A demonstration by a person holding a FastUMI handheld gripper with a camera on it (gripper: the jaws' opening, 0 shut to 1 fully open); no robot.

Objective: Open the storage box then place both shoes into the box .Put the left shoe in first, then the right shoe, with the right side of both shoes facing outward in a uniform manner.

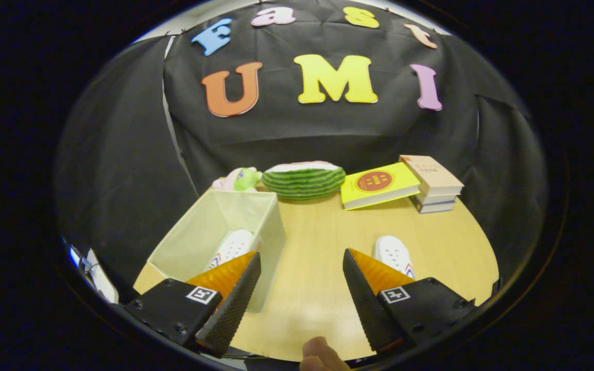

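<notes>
Spread hand-held gripper [301, 288] fingers flank bare table [317, 247], watermelon [303, 180] beyond.

A: What does the table [317, 242] hold?
B: One storage box [188, 242], two white shoes [232, 246] [394, 253], one watermelon half [303, 180], one plush toy [237, 179], three books [433, 183].

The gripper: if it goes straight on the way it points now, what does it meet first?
Probably bare table. The gripper, jaws open, holds nothing; the storage box lies beside one finger, a white shoe beside the other. Farther along, the watermelon toy, though depth is unclear.
</notes>
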